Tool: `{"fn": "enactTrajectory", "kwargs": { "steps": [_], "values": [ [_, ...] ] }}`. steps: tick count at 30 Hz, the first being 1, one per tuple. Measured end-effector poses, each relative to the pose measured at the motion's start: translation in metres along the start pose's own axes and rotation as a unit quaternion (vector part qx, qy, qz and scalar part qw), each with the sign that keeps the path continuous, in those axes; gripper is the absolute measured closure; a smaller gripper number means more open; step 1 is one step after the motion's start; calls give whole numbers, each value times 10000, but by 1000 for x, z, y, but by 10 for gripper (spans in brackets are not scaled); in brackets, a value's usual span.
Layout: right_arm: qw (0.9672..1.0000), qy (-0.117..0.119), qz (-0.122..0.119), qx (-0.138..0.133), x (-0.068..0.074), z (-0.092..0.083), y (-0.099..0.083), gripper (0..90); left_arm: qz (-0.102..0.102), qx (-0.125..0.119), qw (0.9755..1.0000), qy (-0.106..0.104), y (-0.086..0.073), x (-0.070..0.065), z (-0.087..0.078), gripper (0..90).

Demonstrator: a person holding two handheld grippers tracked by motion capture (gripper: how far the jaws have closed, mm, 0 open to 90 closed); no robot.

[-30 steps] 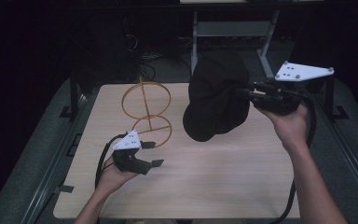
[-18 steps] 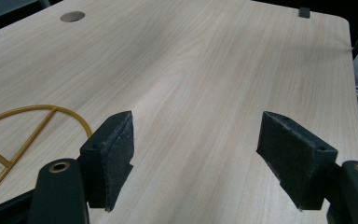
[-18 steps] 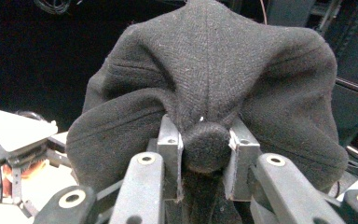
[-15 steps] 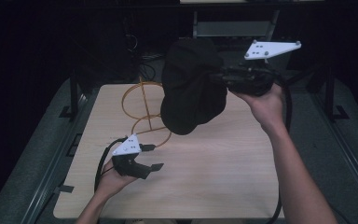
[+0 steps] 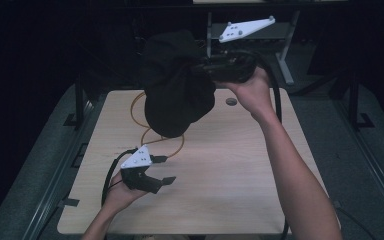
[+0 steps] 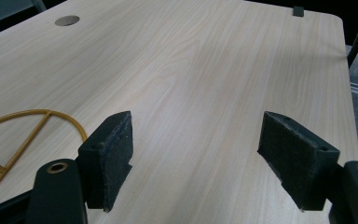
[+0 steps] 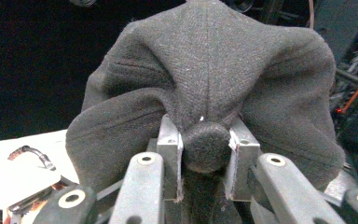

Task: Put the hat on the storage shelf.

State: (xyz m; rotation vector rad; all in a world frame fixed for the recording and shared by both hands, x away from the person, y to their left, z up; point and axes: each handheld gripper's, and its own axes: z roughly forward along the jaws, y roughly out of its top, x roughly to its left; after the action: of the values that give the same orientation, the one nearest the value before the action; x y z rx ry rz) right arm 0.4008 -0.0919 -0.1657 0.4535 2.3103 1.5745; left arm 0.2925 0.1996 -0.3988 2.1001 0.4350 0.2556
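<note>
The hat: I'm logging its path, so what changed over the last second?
The right gripper, shut on the hat, carried it up and leftward, over the yellow wire stand. The left gripper stayed low over the table, fingers open.

Bare tabletop (image 5: 230, 165) right of the orange wire stand (image 5: 152, 132)
</note>
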Motion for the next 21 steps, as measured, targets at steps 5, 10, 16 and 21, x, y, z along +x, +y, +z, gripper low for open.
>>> {"fn": "enactTrajectory", "kwargs": {
  "steps": [5,10,16,21],
  "values": [
    [9997,159,31,168,-3,19,8,717,8,-39,10000,-7,0,0,0,257],
    [9989,284,59,367,-7,45,17,716,38,-36,10000,-17,0,0,0,258],
    [9970,347,136,673,-11,71,25,715,74,-56,9999,-39,1,0,-1,257],
    [9951,410,322,838,-18,95,25,713,114,-42,9999,-112,3,-6,3,257]
  ]
}}
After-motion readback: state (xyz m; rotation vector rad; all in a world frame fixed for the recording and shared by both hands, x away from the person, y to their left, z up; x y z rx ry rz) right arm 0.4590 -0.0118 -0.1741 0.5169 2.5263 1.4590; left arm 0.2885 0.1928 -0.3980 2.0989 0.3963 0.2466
